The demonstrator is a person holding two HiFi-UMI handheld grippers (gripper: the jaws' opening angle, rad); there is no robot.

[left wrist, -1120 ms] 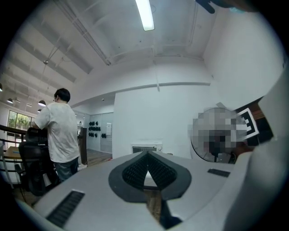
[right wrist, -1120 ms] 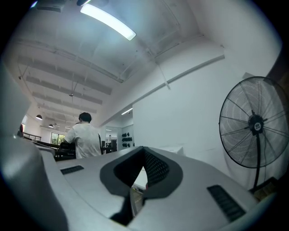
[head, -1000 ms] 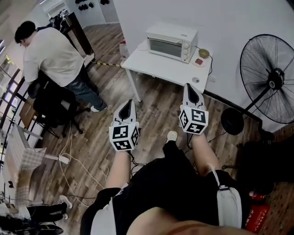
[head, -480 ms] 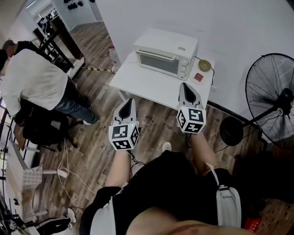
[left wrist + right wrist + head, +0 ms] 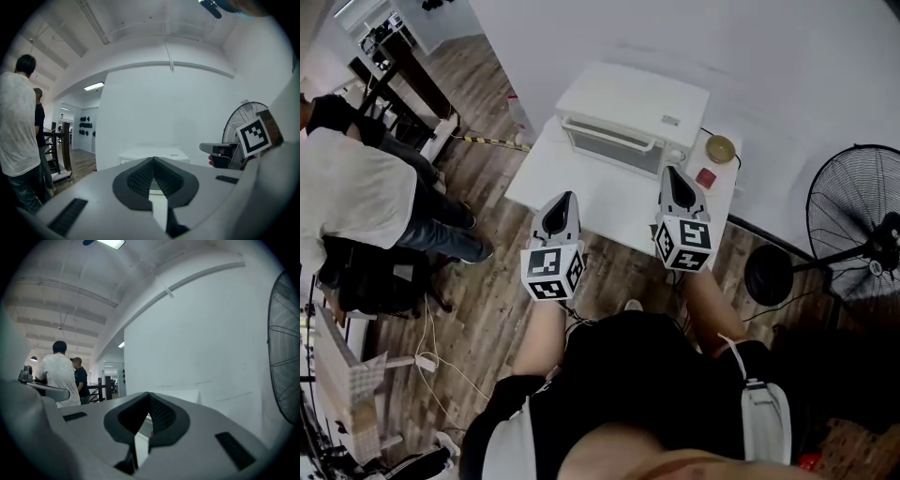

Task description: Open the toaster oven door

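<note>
1. My left gripper [image 5: 564, 199] hovers over the near edge of the white table [image 5: 609, 202], jaws pressed together, nothing between them.
2. My right gripper [image 5: 670, 173], jaws together too and empty, hangs just before the toaster oven [image 5: 633, 108].
3. Its door [image 5: 609, 142] is closed.

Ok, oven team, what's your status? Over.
Left gripper and right gripper: jaws shut, empty, short of the toaster oven. Door closed, untouched. Nothing in front of it.
</note>
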